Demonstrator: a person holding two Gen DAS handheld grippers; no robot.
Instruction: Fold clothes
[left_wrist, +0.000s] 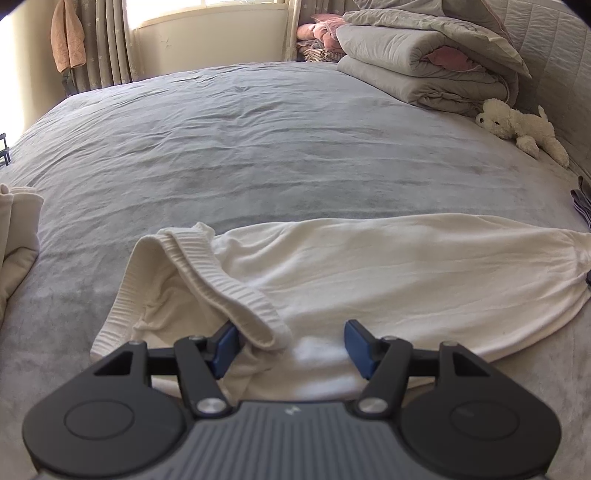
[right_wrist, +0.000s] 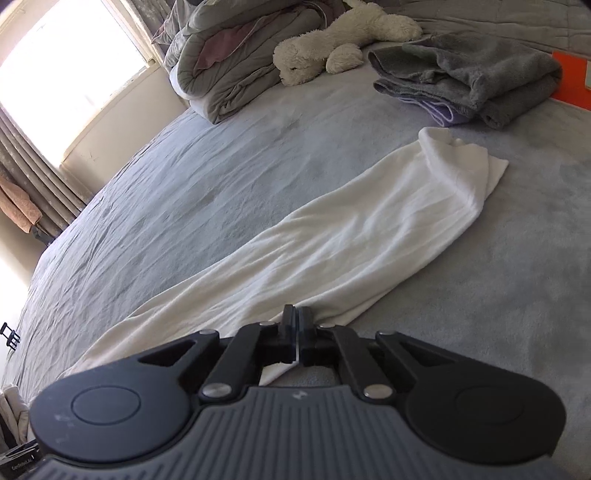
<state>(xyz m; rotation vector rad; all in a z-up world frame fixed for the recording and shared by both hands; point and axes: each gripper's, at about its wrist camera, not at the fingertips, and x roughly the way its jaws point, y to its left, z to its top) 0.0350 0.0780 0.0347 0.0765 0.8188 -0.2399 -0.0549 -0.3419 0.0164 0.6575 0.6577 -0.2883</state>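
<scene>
Right gripper (right_wrist: 297, 325) is clamped on the near edge of the white garment (right_wrist: 343, 236), left gripper (left_wrist: 290, 347) stands apart over its ribbed waistband (left_wrist: 221, 284) unpinched; garment lies lengthwise on the grey bed (left_wrist: 240, 147); grasping step half done, left must close next.

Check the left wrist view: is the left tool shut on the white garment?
No, the left tool stands open, astride the white garment.
</scene>
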